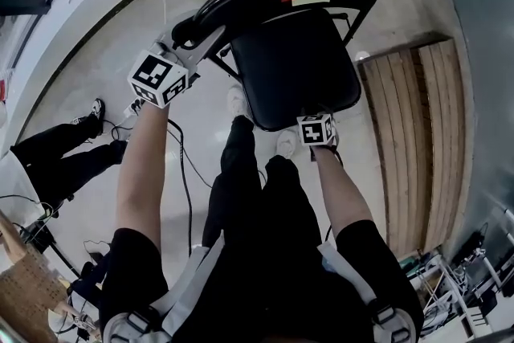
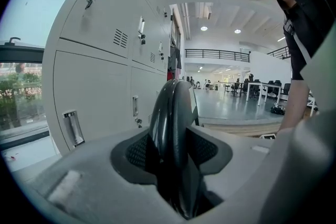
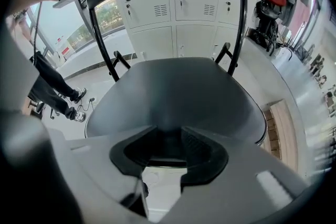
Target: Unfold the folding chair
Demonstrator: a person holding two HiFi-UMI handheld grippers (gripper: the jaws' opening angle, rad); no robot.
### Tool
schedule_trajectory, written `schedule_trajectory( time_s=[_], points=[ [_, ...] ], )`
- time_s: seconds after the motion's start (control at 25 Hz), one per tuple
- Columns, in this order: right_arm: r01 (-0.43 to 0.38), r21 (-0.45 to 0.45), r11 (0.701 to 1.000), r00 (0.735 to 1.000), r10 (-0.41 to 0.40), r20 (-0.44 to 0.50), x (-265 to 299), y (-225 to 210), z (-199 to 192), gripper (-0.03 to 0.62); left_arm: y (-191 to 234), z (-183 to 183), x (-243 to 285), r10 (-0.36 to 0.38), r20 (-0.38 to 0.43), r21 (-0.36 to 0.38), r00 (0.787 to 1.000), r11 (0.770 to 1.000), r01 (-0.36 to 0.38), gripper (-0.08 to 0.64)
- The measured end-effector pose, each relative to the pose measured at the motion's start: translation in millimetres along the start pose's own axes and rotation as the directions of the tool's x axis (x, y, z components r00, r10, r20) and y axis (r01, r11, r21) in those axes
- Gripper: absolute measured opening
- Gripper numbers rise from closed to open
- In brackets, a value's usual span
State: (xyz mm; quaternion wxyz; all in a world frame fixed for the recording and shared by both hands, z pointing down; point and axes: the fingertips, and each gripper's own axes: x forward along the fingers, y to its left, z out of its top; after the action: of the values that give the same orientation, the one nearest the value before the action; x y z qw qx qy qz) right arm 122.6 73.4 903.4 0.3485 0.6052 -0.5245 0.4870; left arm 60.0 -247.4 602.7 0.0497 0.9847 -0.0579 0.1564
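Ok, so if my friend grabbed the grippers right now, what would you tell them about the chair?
Left gripper: shut on the edge of the backrest, holding the folding chair upright.
Right gripper: jaws apart at the front edge of the seat, not clamping it.
Done: the seat is swung out from the backrest.
Left: probably push the seat fully down, check the chair stands, then let go. I can't tell whether it is fully open.
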Motion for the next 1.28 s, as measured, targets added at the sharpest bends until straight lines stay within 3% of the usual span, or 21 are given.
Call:
schedule_trajectory(
  time_s=[0.64,1.28],
  points=[
    [0.036,0.013,0.999,0.988,-0.033,-0.149,53.6,-0.9,-4.3,0.143,70.3,-20.5,41.1,-0.035,0.023,-0.073,0.999,0.997,0.036,0.184],
    [0.044,0.028,0.999,0.98,-0.038,-0.194,85.7,5.2,-23.5,0.144,102.5,-45.6,57.7,-0.045,0.054,-0.139,0.997,0.989,0.053,0.19]
  ],
)
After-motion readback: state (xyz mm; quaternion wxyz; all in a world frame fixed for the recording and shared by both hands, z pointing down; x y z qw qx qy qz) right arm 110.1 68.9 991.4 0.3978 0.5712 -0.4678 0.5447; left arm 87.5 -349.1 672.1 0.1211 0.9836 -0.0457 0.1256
